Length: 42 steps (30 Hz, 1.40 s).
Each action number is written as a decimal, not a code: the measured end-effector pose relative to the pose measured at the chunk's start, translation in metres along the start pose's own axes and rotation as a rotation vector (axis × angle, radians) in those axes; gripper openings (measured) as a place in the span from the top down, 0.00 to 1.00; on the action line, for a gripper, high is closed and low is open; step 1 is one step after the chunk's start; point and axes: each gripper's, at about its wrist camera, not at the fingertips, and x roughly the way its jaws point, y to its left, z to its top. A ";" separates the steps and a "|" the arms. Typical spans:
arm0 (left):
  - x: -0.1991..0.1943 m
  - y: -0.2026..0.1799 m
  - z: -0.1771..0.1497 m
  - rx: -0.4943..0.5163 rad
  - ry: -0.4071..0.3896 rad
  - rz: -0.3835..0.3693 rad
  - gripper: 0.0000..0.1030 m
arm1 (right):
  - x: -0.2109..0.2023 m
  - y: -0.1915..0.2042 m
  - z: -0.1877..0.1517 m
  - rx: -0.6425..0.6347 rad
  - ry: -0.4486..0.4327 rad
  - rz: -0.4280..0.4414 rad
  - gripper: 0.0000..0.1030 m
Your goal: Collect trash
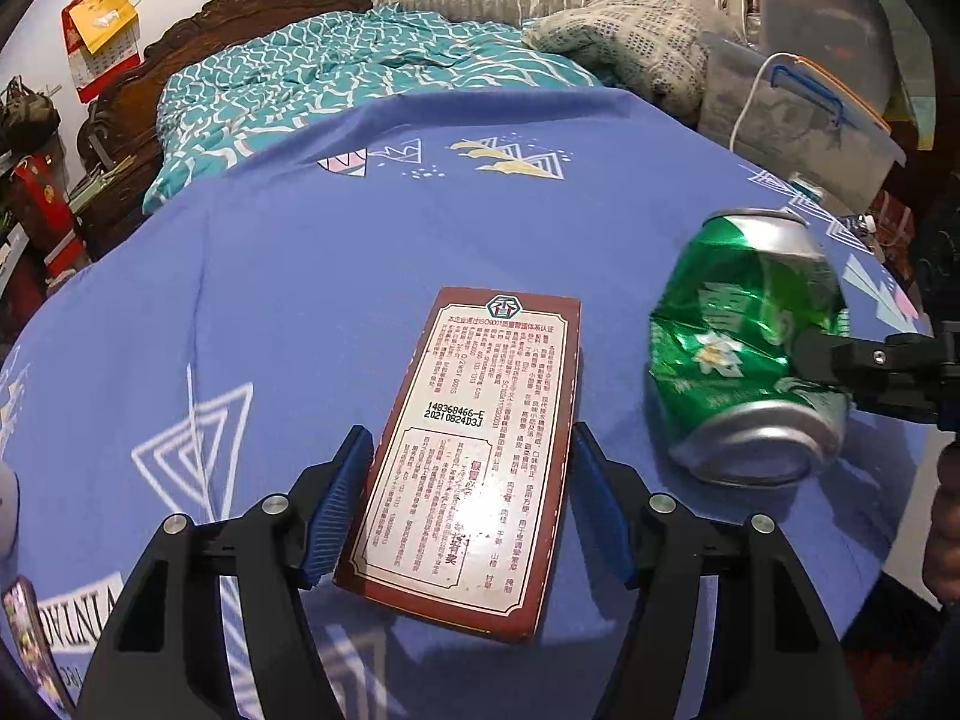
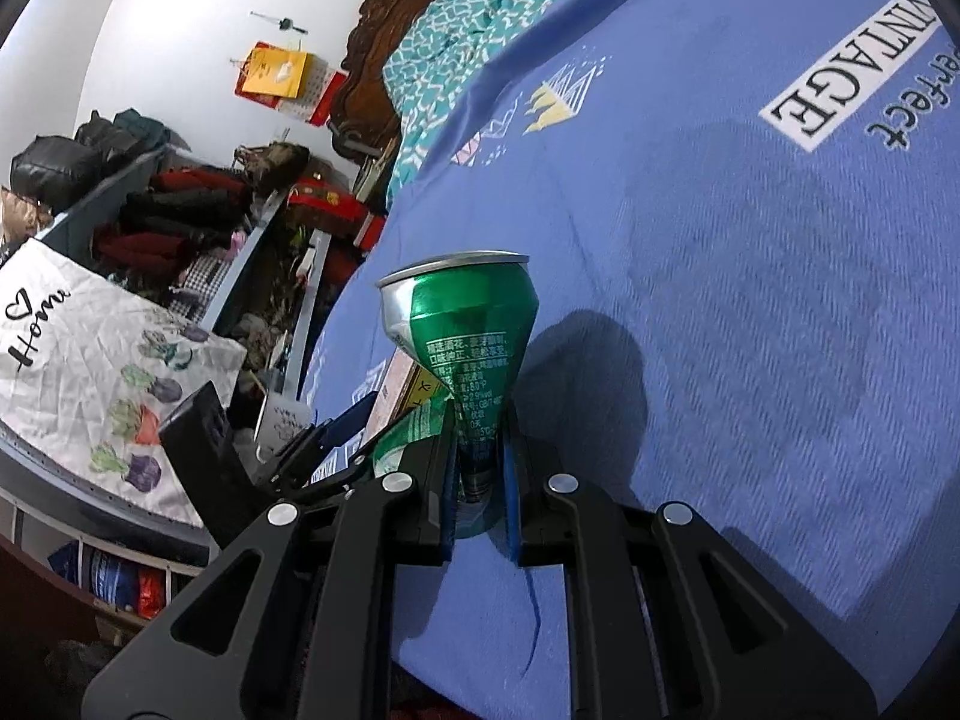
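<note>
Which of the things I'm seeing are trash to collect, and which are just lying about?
Job:
- crushed green can, in the right gripper
- flat red box, between the left gripper jaws

Lying about:
- teal quilt
- plastic bin
- wall calendar
- tote bag

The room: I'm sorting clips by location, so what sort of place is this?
Most likely a bedroom. A bed with a carved wooden headboard carries a rumpled teal quilt and a blue sheet, and bags and clothes crowd an open storage unit beside it.
</note>
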 end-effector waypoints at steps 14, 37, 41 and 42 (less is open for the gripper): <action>0.005 -0.002 -0.006 -0.028 0.032 0.015 0.26 | 0.000 -0.014 0.002 0.057 0.008 0.031 0.85; 0.010 -0.009 -0.004 -0.013 0.037 -0.005 0.34 | 0.010 -0.023 -0.002 0.137 0.034 0.080 0.82; 0.008 -0.010 -0.005 -0.010 0.028 -0.005 0.39 | 0.005 -0.026 -0.001 0.138 0.023 0.083 0.82; 0.007 -0.010 -0.006 -0.007 0.026 -0.008 0.39 | 0.005 -0.026 -0.001 0.140 0.020 0.082 0.82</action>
